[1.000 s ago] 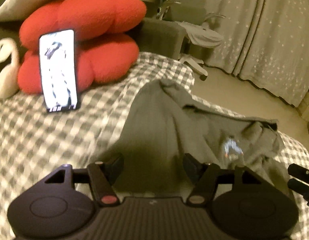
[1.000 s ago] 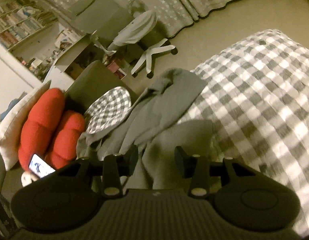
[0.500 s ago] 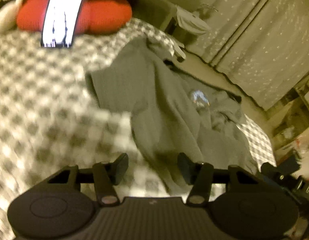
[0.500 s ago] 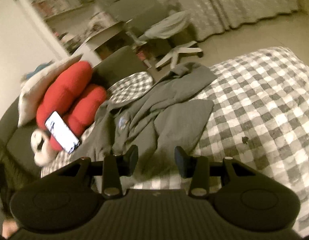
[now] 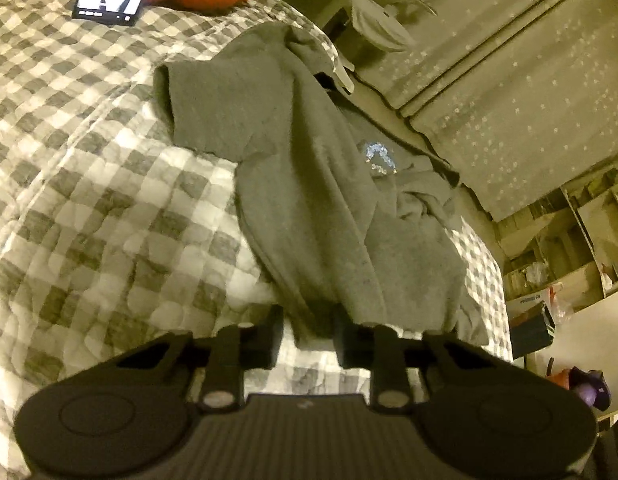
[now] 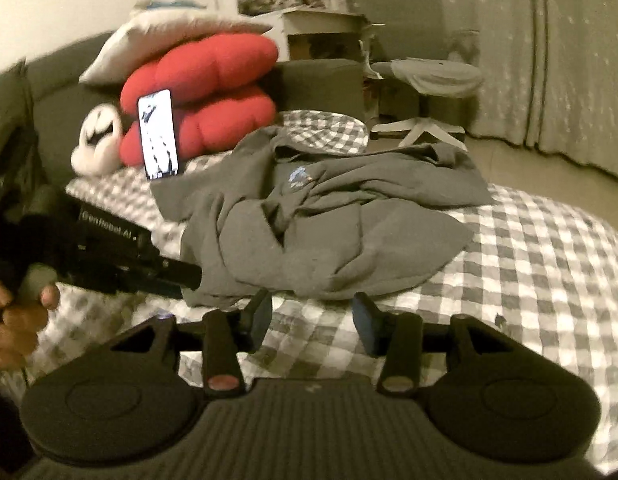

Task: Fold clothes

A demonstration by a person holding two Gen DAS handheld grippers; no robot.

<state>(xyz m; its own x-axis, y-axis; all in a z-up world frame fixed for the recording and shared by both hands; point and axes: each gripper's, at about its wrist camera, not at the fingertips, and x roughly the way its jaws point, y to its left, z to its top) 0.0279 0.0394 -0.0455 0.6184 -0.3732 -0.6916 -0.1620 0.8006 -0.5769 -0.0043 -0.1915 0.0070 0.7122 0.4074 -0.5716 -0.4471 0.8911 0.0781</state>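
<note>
Grey fabric is what we find on the bed (image 5: 89, 208): one crumpled grey garment (image 5: 309, 200) lies across the checked quilt, bunched toward the far edge, with its near hem reaching toward the bed's near edge.

We note the left hand-held gripper (image 5: 308, 338) low at that near hem. A fold of cloth sits between its fingers and the jaws are closing on it; we cannot confirm that the pads press the cloth yet. We judge this hem is taken first because it gives a free corner to pull the garment flat.

The right hand-held gripper (image 6: 312, 320) hovers over bare quilt just short of the hem. Its jaws are opening with nothing between them, presumably to take a second corner.

A phone (image 6: 158, 135) leans against red cushions (image 6: 205, 96) at the bed's far edge, clear of the work.
</note>
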